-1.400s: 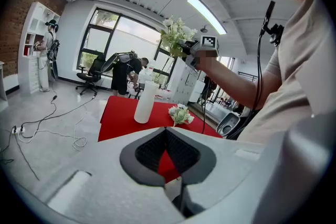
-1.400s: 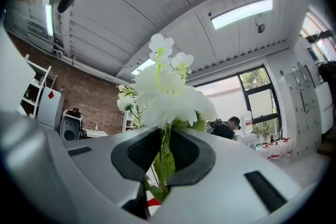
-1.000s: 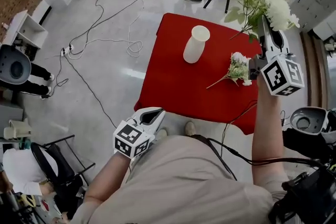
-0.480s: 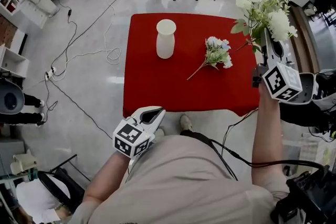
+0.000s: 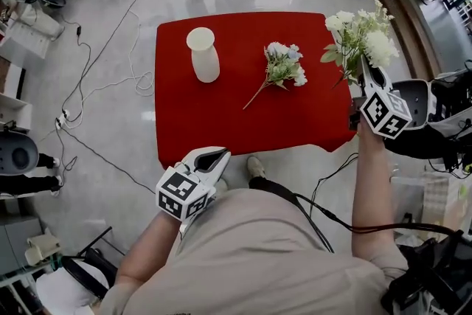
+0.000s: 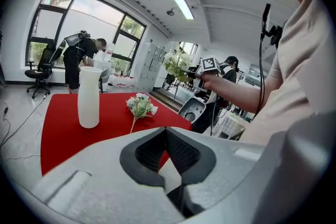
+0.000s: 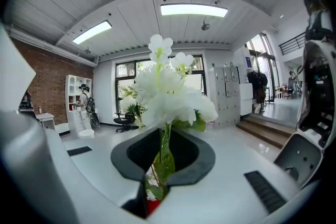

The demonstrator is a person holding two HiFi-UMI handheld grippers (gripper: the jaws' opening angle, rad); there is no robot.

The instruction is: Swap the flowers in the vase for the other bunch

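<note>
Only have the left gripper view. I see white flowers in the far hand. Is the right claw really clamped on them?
Observer: Yes. The right gripper view shows the right claw shut on the stems of the big white flower bunch.
Operator: Where is it over the table?
Observer: In the head view the blooms sit at the right edge of the red-clothed table, near its far corner. They are apart from the small pale bunch lying on the cloth.
Operator: Anything down inside the vase?
Observer: From above, the mouth of the tall white bottle-shaped vase looks empty.
</note>
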